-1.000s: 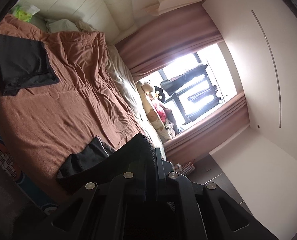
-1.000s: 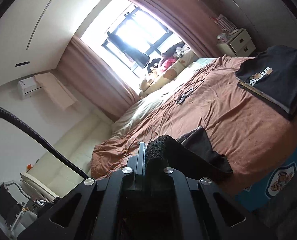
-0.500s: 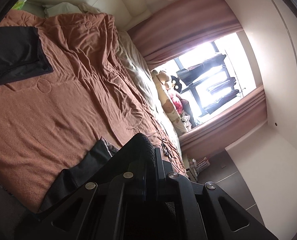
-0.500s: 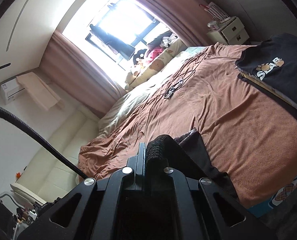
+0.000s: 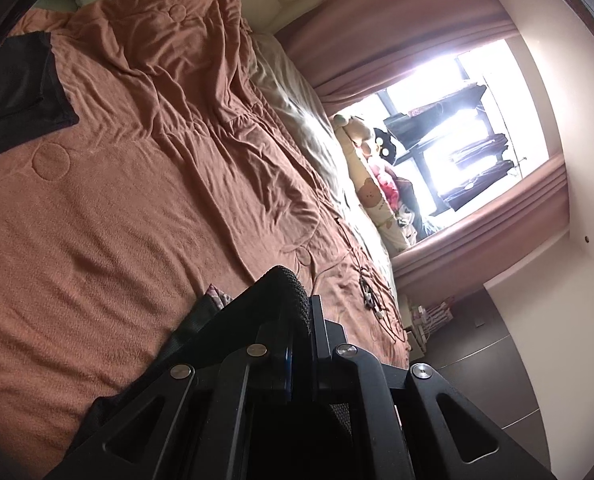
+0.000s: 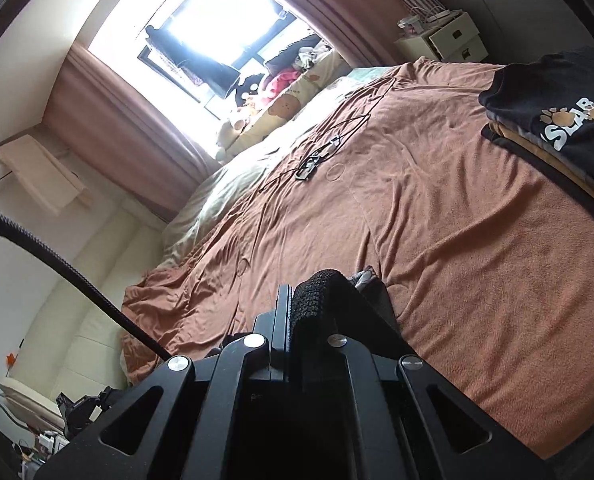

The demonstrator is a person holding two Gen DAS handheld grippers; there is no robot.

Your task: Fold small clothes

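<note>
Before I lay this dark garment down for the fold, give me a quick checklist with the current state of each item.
1. Left gripper shut on the dark garment: ok.
2. Right gripper shut on the same garment: ok.
3. Bare brown blanket ahead for laying it down: ok.
4. Black cables on the blanket, apart from the garment: ok, but keep away from them.
5. Folded stack with the printed black top clear of the landing spot: ok.
6. Garment hanging flat, no twist: cannot tell, mostly hidden behind the grippers.

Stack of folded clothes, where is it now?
Right wrist view: the stack of folded clothes sits at the far right on the brown blanket, below the nightstand.
</note>
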